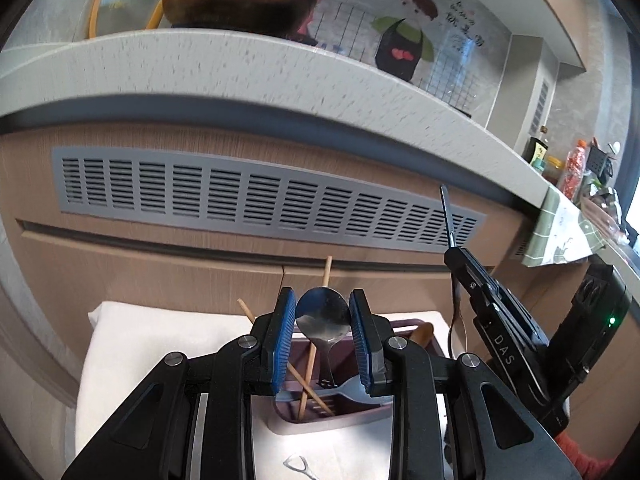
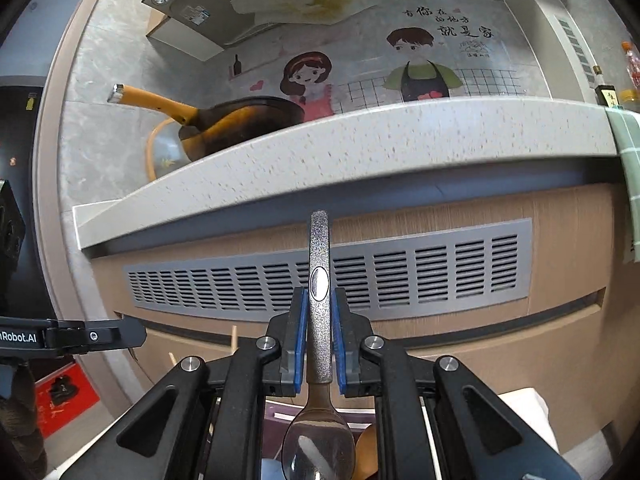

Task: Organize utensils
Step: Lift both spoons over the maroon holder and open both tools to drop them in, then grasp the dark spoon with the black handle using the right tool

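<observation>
Right gripper (image 2: pixel 320 340) clamped on one speckled-handled spoon (image 2: pixel 319 288) at frame centre, bowl down over the purple caddy (image 1: pixel 344 412), left gripper (image 1: pixel 323 340) open around one steel spoon (image 1: pixel 322 316), two chopsticks (image 1: pixel 310 364) crossed inside

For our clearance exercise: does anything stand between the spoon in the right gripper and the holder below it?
Nothing visible does. The spoon, shut in the right gripper, hangs bowl-down right over the holder's open top. A wooden spoon already inside leans just beside it.
</observation>
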Action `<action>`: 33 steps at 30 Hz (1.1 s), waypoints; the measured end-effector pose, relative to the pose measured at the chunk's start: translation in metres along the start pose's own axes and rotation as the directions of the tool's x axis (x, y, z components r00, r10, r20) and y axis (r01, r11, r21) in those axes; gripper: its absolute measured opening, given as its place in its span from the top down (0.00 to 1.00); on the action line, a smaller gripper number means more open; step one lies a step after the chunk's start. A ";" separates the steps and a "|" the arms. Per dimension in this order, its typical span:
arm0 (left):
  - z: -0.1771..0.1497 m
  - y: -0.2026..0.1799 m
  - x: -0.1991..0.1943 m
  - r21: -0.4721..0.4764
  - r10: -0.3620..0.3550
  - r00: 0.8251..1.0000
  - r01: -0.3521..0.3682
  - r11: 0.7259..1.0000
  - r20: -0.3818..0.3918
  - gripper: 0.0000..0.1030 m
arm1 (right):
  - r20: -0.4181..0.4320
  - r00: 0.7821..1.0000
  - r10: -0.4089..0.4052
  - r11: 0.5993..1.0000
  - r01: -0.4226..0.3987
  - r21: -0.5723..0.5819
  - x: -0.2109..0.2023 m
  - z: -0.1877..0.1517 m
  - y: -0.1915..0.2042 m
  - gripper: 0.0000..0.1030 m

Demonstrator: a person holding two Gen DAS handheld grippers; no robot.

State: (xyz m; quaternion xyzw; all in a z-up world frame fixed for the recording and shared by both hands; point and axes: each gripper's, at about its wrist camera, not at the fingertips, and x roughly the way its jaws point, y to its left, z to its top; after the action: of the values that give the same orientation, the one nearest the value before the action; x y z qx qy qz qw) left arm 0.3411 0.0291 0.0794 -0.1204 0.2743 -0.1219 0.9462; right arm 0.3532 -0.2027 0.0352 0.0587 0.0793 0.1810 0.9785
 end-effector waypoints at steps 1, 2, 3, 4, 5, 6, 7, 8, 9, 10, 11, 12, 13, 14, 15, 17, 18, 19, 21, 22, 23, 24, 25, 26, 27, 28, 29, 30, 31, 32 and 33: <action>-0.001 0.001 0.005 -0.001 0.004 1.000 -0.004 1.000 -0.004 0.72 | -0.002 1.000 -0.006 1.000 0.006 -0.003 0.004 -0.003 -0.001 0.89; -0.003 0.001 0.008 -0.002 0.008 1.000 -0.008 1.000 -0.008 0.72 | -0.001 1.000 -0.011 1.000 0.011 -0.007 0.006 -0.006 -0.001 0.89; -0.005 0.002 0.012 -0.003 0.008 1.000 -0.008 1.000 -0.016 0.72 | -0.005 1.000 -0.006 1.000 0.006 -0.009 0.007 -0.009 -0.002 0.89; -0.008 0.004 0.017 -0.010 -0.007 1.000 0.007 1.000 -0.026 0.72 | -0.016 1.000 0.003 1.000 -0.004 -0.009 0.007 -0.010 -0.003 0.88; -0.010 0.006 0.019 -0.017 -0.018 0.999 0.017 1.000 -0.033 0.71 | -0.049 0.999 0.024 1.000 -0.024 -0.002 0.007 -0.012 -0.006 0.86; -0.012 0.007 0.022 -0.024 -0.029 0.999 0.028 0.999 -0.044 0.71 | -0.072 0.997 0.034 0.999 -0.034 0.003 0.004 -0.014 -0.008 0.85; -0.015 0.009 0.023 -0.029 -0.035 0.998 0.034 0.999 -0.046 0.69 | -0.087 0.996 0.032 0.999 -0.032 0.003 0.000 -0.015 -0.010 0.84; -0.016 0.009 0.023 -0.033 -0.039 0.998 0.038 0.999 -0.043 0.65 | -0.095 0.995 0.025 1.000 -0.024 0.002 -0.006 -0.015 -0.012 0.84; -0.018 0.009 0.021 -0.037 -0.043 0.998 0.042 0.998 -0.035 0.63 | -0.100 0.995 0.021 1.000 -0.021 0.002 -0.012 -0.015 -0.014 0.84; -0.020 0.009 0.018 -0.039 -0.046 0.999 0.045 0.998 -0.027 0.61 | -0.111 0.994 0.015 1.000 -0.015 0.000 -0.021 -0.015 -0.017 0.84; -0.022 0.009 0.014 -0.037 -0.046 0.999 0.045 0.998 -0.019 0.60 | -0.123 0.992 0.007 1.000 -0.008 -0.004 -0.029 -0.015 -0.019 0.84; -0.025 0.007 0.009 -0.031 -0.039 0.999 0.038 0.999 -0.009 0.60 | -0.136 0.991 0.004 1.000 -0.005 -0.007 -0.037 -0.015 -0.021 0.84; -0.030 0.006 0.004 -0.021 -0.025 1.000 0.025 0.999 -0.002 0.60 | -0.154 0.988 0.004 1.000 -0.006 -0.011 -0.045 -0.015 -0.023 0.83; -0.034 0.004 0.000 -0.015 -0.013 1.000 0.013 1.000 -0.001 0.60 | -0.184 0.983 0.006 1.000 -0.009 -0.019 -0.052 -0.017 -0.025 0.82; -0.040 0.003 -0.004 -0.010 -0.004 1.000 0.004 1.000 -0.003 0.60 | -0.214 0.977 0.006 1.000 -0.012 -0.025 -0.059 -0.019 -0.026 0.82; -0.054 0.003 -0.011 -0.006 0.012 1.000 -0.012 1.000 -0.018 0.60 | -0.270 0.963 0.000 0.999 -0.010 -0.037 -0.074 -0.027 -0.028 0.82; -0.063 0.004 -0.015 -0.011 0.020 0.999 -0.020 1.000 -0.026 0.60 | -0.301 0.954 -0.007 0.999 -0.007 -0.043 -0.081 -0.032 -0.029 0.82; -0.072 0.005 -0.018 -0.019 0.028 0.999 -0.029 0.999 -0.035 0.60 | -0.329 0.944 -0.013 0.999 -0.003 -0.048 -0.088 -0.038 -0.030 0.82; -0.087 0.008 -0.024 -0.038 0.037 0.998 -0.039 0.999 -0.054 0.60 | -0.384 0.923 -0.017 0.999 -0.003 -0.050 -0.101 -0.051 -0.032 0.82; -0.096 0.010 -0.026 -0.047 0.037 0.997 -0.041 0.998 -0.071 0.60 | -0.417 0.909 -0.015 0.999 -0.007 -0.050 -0.109 -0.059 -0.033 0.82; -0.105 0.011 -0.027 -0.052 0.035 0.995 -0.039 0.998 -0.094 0.60 | -0.450 0.893 -0.017 0.998 -0.008 -0.055 -0.116 -0.067 -0.034 0.81; -0.116 0.011 -0.026 -0.050 0.031 0.992 -0.037 0.998 -0.120 0.60 | -0.483 0.876 -0.022 0.998 -0.009 -0.062 -0.122 -0.075 -0.034 0.81; -0.123 0.010 -0.026 -0.045 0.028 0.990 -0.035 0.998 -0.139 0.60 | -0.510 0.860 -0.026 0.998 -0.010 -0.067 -0.128 -0.084 -0.035 0.81; -0.131 0.009 -0.025 -0.040 0.026 0.987 -0.033 0.999 -0.159 0.60 | -0.536 0.844 -0.029 0.997 -0.010 -0.070 -0.133 -0.093 -0.035 0.81; -0.139 0.007 -0.023 -0.035 0.025 0.984 -0.031 0.999 -0.178 0.60 | -0.555 0.831 -0.033 0.997 -0.008 -0.071 -0.137 -0.100 -0.036 0.81; -0.148 0.005 -0.019 -0.027 0.018 0.978 -0.025 0.999 -0.209 0.60 | -0.574 0.818 -0.038 0.997 -0.005 -0.073 -0.143 -0.109 -0.037 0.81; -0.153 0.004 -0.016 -0.022 0.013 0.973 -0.019 1.000 -0.229 0.60 | -0.584 0.811 -0.041 0.997 -0.001 -0.071 -0.148 -0.116 -0.038 0.81; -0.160 0.002 -0.010 -0.015 0.010 0.966 -0.014 1.000 -0.259 0.60 | -0.589 0.807 -0.041 0.998 0.003 -0.065 -0.150 -0.121 -0.038 0.81; -0.165 -0.001 -0.005 -0.012 0.011 0.959 -0.015 1.000 -0.284 0.60 | -0.593 0.804 -0.038 0.999 0.009 -0.051 -0.154 -0.127 -0.040 0.81; -0.169 -0.003 -0.003 -0.012 0.011 0.955 -0.016 1.000 -0.297 0.60 | -0.595 0.803 -0.034 0.999 0.017 -0.034 -0.156 -0.131 -0.041 0.81; -0.174 -0.005 0.001 -0.014 0.012 0.950 -0.017 1.000 -0.311 0.60 | -0.596 0.803 -0.029 1.000 0.024 -0.016 -0.157 -0.133 -0.043 0.81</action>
State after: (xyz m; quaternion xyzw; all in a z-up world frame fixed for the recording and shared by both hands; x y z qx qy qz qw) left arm 0.2450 -0.0041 -0.0625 -0.1054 0.4217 -0.1301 0.8912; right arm 0.1996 -0.2882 -0.0807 -0.0059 0.3825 0.1768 0.9069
